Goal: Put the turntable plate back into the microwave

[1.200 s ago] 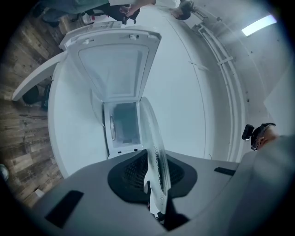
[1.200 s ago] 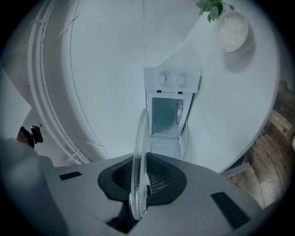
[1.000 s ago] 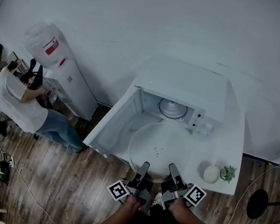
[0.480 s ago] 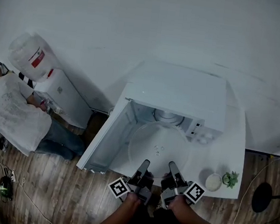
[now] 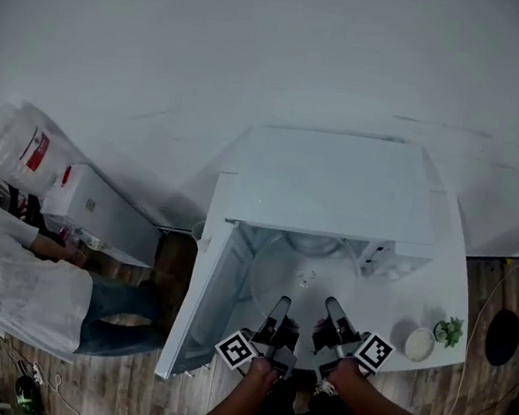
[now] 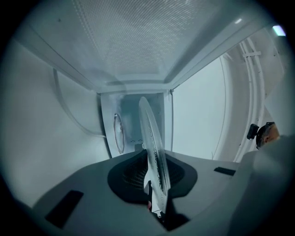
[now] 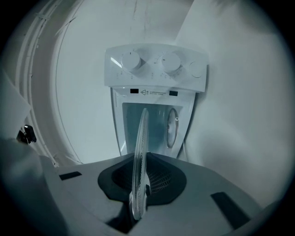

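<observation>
The clear glass turntable plate (image 5: 305,277) is held flat by its near rim, its far half inside the open white microwave (image 5: 332,187). My left gripper (image 5: 277,317) and right gripper (image 5: 333,317) are side by side, each shut on that rim. In the left gripper view the plate (image 6: 152,147) shows edge-on, pinched in the left gripper (image 6: 155,186), with the oven's ceiling (image 6: 124,41) above. In the right gripper view the plate (image 7: 139,152) is clamped the same way in the right gripper (image 7: 138,186), below the dial panel (image 7: 154,67).
The microwave door (image 5: 204,289) hangs open to the left. A small white bowl (image 5: 419,344) and a little plant (image 5: 450,331) stand on the counter at the right. A person (image 5: 9,280) crouches at the far left beside a water dispenser (image 5: 91,211).
Both grippers have carried the plate forward from in front of the microwave to partly inside its cavity. The head view has shifted over the microwave's top.
</observation>
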`<state>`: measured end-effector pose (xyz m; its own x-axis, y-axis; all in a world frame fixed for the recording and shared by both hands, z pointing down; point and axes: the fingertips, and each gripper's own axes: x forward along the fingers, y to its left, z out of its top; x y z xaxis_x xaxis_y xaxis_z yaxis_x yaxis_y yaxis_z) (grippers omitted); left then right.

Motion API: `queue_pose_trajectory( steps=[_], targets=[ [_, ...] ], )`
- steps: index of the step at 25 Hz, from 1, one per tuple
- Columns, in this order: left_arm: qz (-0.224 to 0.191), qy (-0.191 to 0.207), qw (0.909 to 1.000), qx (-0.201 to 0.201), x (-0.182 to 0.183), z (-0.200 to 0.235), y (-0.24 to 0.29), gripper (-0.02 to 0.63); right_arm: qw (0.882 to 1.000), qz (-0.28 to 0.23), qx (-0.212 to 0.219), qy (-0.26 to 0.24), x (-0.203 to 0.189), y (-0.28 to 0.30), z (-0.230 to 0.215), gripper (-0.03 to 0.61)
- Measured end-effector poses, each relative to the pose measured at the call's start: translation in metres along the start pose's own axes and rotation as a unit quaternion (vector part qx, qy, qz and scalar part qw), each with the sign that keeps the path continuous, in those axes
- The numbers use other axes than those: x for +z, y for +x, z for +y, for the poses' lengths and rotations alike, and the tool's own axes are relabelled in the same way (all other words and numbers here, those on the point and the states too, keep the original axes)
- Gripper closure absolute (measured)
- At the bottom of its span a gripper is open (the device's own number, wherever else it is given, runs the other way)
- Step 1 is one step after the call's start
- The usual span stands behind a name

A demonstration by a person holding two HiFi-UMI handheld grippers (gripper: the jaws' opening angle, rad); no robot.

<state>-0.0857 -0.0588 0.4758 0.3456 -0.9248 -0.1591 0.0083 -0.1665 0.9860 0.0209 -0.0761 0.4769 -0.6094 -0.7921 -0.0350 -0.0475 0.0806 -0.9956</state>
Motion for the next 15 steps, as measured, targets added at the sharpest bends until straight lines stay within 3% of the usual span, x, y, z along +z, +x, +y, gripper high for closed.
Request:
queue_pose_trajectory(
  steps=[6,15],
  targets=[
    [0.019,0.006,0.9998,0.002,0.018,0.025,0.029,0.561,0.999,-0.034,0.005,-0.027,0.017,0.030,-0.015,0.529],
    [0.006,0.020,0.9998,-0.005,0.033,0.046,0.063,0.561,0.996,-0.077,0.022,-0.039,0.040,0.062,-0.036,0.526]
  ],
)
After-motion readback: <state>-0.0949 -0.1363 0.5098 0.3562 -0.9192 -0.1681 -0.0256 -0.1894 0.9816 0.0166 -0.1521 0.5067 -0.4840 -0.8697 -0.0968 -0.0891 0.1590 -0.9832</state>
